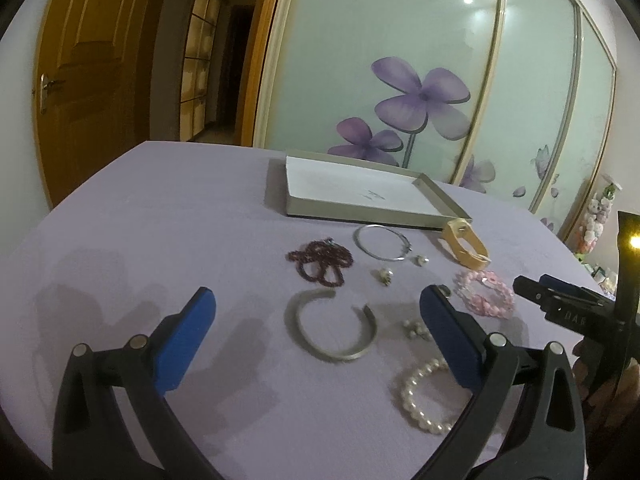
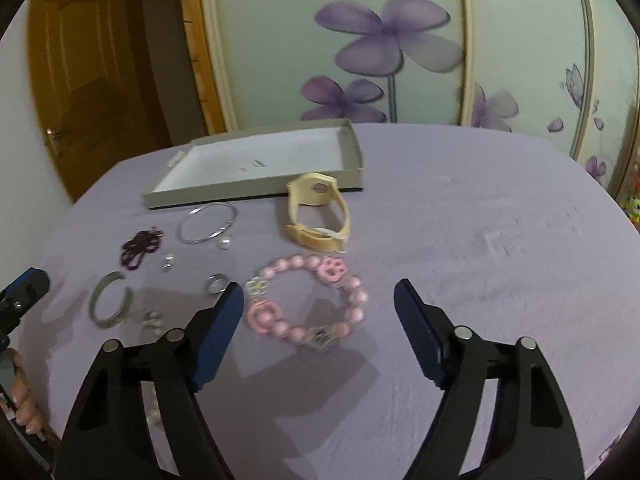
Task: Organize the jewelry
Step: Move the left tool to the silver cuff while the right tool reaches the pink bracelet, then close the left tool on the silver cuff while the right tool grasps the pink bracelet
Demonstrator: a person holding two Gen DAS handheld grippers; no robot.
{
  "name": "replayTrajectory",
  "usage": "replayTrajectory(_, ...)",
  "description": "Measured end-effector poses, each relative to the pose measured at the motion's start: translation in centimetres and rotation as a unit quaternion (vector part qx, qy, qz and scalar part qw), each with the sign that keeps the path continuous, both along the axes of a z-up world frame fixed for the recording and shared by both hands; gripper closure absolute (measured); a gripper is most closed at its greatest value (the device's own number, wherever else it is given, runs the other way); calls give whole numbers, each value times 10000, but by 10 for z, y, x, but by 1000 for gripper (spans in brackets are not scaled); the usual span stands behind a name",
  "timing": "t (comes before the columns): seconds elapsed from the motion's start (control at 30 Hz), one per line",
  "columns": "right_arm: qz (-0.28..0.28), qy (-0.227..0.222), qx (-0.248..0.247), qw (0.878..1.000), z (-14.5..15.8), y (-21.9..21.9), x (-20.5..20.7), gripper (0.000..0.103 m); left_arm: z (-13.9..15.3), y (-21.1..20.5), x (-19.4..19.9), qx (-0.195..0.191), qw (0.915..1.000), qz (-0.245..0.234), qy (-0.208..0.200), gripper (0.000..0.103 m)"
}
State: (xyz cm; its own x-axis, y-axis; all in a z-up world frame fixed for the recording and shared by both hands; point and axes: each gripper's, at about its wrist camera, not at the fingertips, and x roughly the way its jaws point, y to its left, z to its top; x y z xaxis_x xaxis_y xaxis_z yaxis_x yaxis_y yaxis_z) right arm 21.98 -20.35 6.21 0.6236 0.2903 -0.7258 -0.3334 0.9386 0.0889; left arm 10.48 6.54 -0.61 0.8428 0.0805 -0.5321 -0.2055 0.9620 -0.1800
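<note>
Jewelry lies spread on a lilac cloth. My left gripper (image 1: 316,300) is open, its blue fingers either side of an open silver cuff bangle (image 1: 331,326), with nothing gripped. A pearl bracelet (image 1: 428,394) lies under its right finger. My right gripper (image 2: 319,292) is open above a pink bead bracelet (image 2: 306,300), which lies between the fingers untouched. Behind it sits a cream watch (image 2: 318,216). A thin silver bangle (image 1: 382,247), a dark red bead necklace (image 1: 320,266) and small rings and earrings (image 1: 385,276) lie farther back. The grey shallow box (image 1: 434,196) stands open at the back.
The cloth-covered table (image 2: 500,240) stretches bare to the right of the pink bracelet. Sliding glass doors with purple flowers (image 1: 420,96) stand behind it, and a wooden door (image 1: 80,80) at the left. A hand (image 2: 24,404) holds the left gripper's handle.
</note>
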Motion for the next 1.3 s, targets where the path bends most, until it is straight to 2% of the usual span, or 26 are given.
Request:
replayTrajectory(0.07,-71,157,-54,9998,-5,-1,9,35,0,1,7,61,10000,2,62,2)
replayTrajectory(0.3,-196,730,-218,9969,-27,-1,35,52,-2,3,27,219,9993,-55,301,2)
replayTrajectory(0.43,-174,777,-383,9961,-32,3,38,60,-5,0,36,313,9984,-107,452,2)
replayTrajectory(0.5,-197,749,-454,9960,-32,3,37,68,-8,-1,41,341,9978,-145,546,2)
replayTrajectory(0.57,-207,733,-528,9957,-32,2,36,83,-11,-2,45,341,9970,-196,661,2)
replayTrajectory(0.6,-190,734,-526,9957,-31,1,35,85,-12,-2,47,336,9967,-216,706,2)
replayTrajectory(0.73,-55,763,-437,9961,-30,0,35,89,-17,-3,54,372,9950,-275,881,2)
replayTrajectory(1.03,42,768,-64,9970,-25,-10,31,89,-26,-10,61,475,9897,-496,1258,2)
replayTrajectory(1.2,75,743,-9,9972,-24,-9,29,89,-40,-18,68,579,9827,-701,1613,2)
replayTrajectory(1.3,98,730,12,9973,-23,-9,27,89,-46,-20,72,540,9800,-751,1761,10)
